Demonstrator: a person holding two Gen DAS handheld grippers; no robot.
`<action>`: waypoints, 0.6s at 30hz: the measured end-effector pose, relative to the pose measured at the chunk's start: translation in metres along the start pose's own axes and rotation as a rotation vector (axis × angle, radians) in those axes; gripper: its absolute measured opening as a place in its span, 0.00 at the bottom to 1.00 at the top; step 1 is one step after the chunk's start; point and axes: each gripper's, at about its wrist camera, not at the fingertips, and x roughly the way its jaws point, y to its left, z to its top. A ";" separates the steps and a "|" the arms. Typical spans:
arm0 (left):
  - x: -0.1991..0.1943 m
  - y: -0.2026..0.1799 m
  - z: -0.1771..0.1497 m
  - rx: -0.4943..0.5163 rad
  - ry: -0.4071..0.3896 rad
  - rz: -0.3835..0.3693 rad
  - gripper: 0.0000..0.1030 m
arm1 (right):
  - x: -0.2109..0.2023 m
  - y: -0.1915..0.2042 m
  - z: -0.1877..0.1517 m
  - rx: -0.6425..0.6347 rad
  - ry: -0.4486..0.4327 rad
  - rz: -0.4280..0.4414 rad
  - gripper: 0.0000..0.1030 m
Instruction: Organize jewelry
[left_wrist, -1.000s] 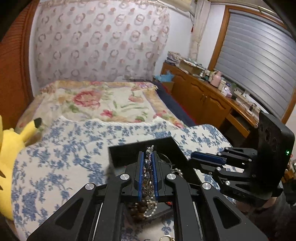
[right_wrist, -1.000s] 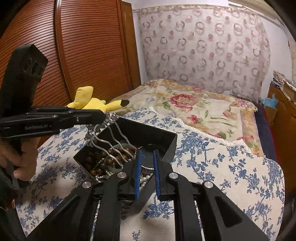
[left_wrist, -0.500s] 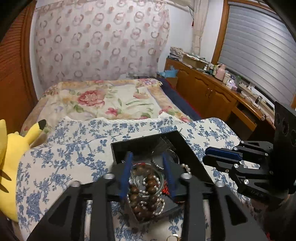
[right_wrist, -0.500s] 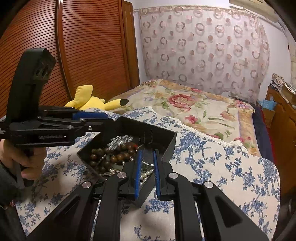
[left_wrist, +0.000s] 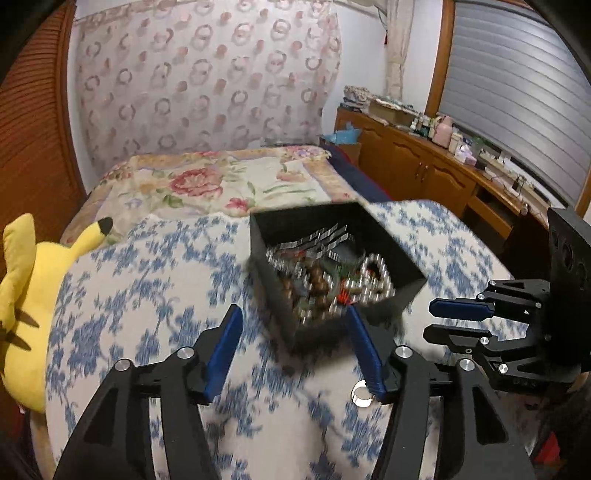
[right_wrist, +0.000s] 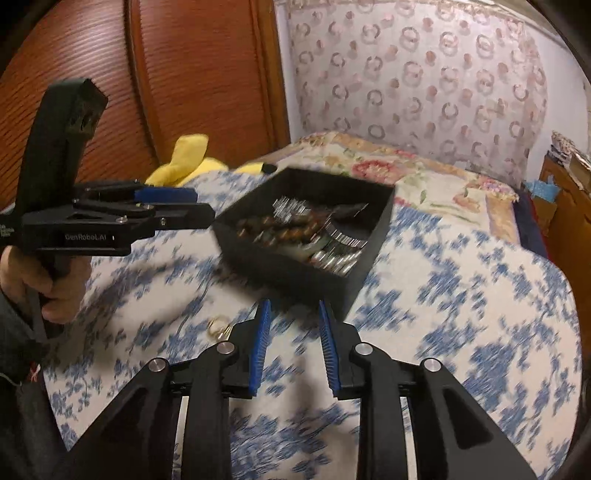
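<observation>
A black open box (left_wrist: 384, 236) (right_wrist: 369, 258) sits on the blue-flowered cloth, holding a heap of jewelry (left_wrist: 325, 269) (right_wrist: 306, 236): silver chain, brown beads, pearls. My left gripper (left_wrist: 293, 325) is wide open and empty, just in front of the box. A small gold ring (left_wrist: 361, 394) (right_wrist: 218, 328) lies on the cloth beside its right finger. My right gripper (right_wrist: 293, 325) is partly open and empty, in front of the box's near corner. Both views are motion-blurred.
A yellow plush toy (left_wrist: 26, 295) (right_wrist: 188, 162) lies at the left edge of the cloth. A floral bedspread (left_wrist: 221, 181) stretches behind the box. A wooden cabinet (left_wrist: 424, 173) with clutter runs along the right wall. Wooden doors (right_wrist: 184, 74) stand at left.
My left gripper let the silver chain drop into the box, opened wide and pulled back. My right gripper opened a little and also drew back from the box.
</observation>
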 end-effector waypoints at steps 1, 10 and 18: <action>0.001 0.001 -0.006 0.000 0.009 0.006 0.60 | 0.002 0.004 -0.003 -0.006 0.010 0.001 0.28; 0.008 0.008 -0.036 0.003 0.065 0.048 0.81 | 0.019 0.039 -0.015 -0.060 0.082 0.059 0.28; 0.010 0.010 -0.044 0.018 0.083 0.071 0.82 | 0.027 0.052 -0.018 -0.110 0.132 0.037 0.28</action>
